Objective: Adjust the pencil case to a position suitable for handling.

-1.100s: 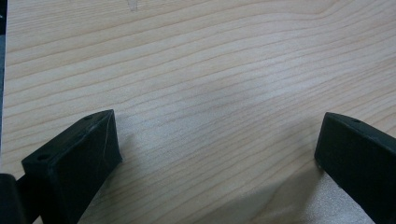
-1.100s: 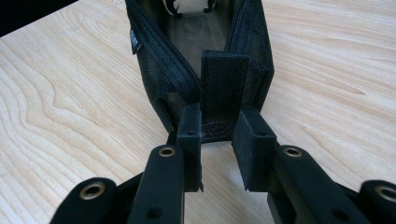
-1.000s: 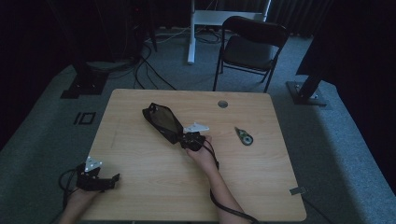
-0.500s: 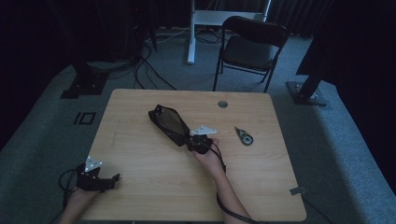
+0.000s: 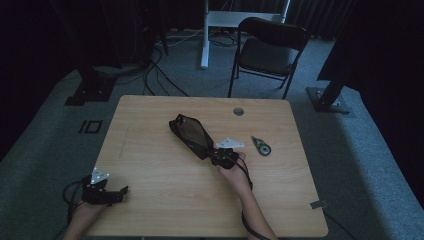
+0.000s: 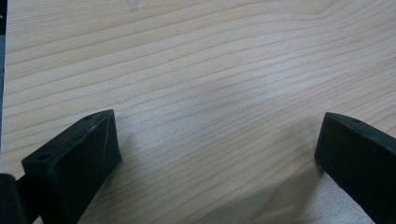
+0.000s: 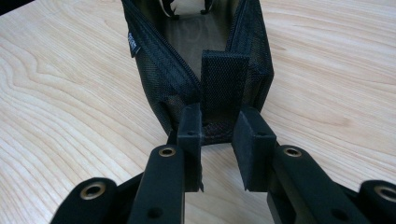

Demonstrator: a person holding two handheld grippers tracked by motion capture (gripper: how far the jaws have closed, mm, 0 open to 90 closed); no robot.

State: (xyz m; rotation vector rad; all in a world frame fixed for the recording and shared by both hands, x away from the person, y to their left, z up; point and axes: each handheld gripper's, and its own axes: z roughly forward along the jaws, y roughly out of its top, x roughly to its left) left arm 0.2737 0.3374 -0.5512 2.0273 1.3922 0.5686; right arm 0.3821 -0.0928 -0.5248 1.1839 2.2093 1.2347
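Two tools showed; the right tool (image 7: 217, 140) pinched the black mesh pouch's (image 5: 192, 135) tab; the left tool (image 6: 215, 154) gaped wide over the surface (image 5: 150, 160).

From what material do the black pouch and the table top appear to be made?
The pouch looks like black mesh fabric: a fine weave, a zipper edge and a woven end tab show. The table seems light wood or wood-look laminate, matte, with clear grain lines.

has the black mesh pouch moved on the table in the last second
Yes. In the high view the black mesh pouch, gripped at its near end by the right gripper, has slid toward the table's right side, closer to the small tape dispenser.
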